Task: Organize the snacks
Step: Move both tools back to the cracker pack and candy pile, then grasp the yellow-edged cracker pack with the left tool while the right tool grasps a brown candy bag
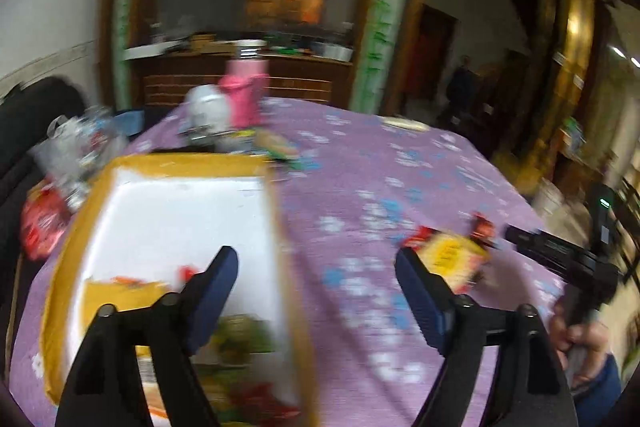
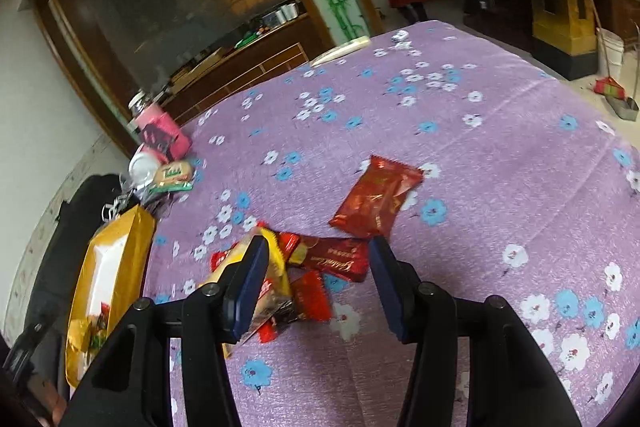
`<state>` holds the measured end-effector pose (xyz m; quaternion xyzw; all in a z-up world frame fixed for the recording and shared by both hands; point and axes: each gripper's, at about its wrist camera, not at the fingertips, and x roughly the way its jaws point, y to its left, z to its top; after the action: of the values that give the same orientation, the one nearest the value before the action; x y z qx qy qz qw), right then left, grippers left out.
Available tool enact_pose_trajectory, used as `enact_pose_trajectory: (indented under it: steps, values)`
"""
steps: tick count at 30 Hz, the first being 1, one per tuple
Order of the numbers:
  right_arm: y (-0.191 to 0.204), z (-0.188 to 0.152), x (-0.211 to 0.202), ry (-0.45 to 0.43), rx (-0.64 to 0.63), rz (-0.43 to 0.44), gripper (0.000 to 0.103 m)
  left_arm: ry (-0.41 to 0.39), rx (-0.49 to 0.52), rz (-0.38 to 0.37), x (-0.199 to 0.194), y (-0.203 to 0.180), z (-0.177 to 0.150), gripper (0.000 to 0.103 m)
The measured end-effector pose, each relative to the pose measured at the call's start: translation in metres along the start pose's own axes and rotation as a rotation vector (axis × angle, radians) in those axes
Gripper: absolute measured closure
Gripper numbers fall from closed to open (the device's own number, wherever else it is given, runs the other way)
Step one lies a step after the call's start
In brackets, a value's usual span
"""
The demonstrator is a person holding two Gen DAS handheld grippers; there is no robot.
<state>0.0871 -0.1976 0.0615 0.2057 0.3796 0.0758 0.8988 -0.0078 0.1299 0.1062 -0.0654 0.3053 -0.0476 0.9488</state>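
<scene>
A gold-rimmed box with a white inside point(image 1: 180, 211) sits on the purple flowered tablecloth and holds several snack packets point(image 1: 236, 339). My left gripper point(image 1: 316, 291) is open and empty above the box's right rim. The box also shows in the right wrist view point(image 2: 116, 247). My right gripper point(image 2: 316, 267) is open and empty, just above a pile of red and yellow snack packets point(image 2: 312, 267). A single red packet point(image 2: 376, 197) lies beyond the pile. The pile point(image 1: 452, 255) and the right gripper body point(image 1: 560, 255) show at the right of the left view.
A pink carton point(image 2: 160, 135), a white cup point(image 2: 142, 165) and a green biscuit pack point(image 2: 174, 177) stand at the table's far left. A plastic bag point(image 1: 76, 155) and red packet point(image 1: 40, 227) lie left of the box. People walk in the background.
</scene>
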Motion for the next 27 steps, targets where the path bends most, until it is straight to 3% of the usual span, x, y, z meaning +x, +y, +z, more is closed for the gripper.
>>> enact_pose_trajectory:
  steps: [7,9,13,18,25,27]
  values:
    - [-0.019,0.006,-0.004,-0.009,0.078,-0.001,0.046,0.204,0.169,-0.128,0.061,-0.091,0.010,0.012]
    - [-0.027,0.006,-0.002,-0.004,0.108,-0.005,0.045,0.253,0.155,-0.155,0.085,-0.102,0.013,0.013]
    - [-0.047,0.008,0.003,0.022,0.189,-0.005,0.045,0.308,0.092,-0.170,0.134,-0.110,0.027,0.013]
    - [-0.054,0.007,0.006,0.036,0.224,0.007,0.045,0.354,0.084,-0.184,0.176,-0.120,0.033,0.013]
    - [-0.051,0.009,0.009,0.041,0.217,0.014,0.045,0.422,0.134,-0.220,0.190,-0.124,0.015,0.013]
    - [-0.052,0.009,0.009,0.040,0.221,0.017,0.045,0.442,0.138,-0.263,0.187,-0.125,0.009,0.013]
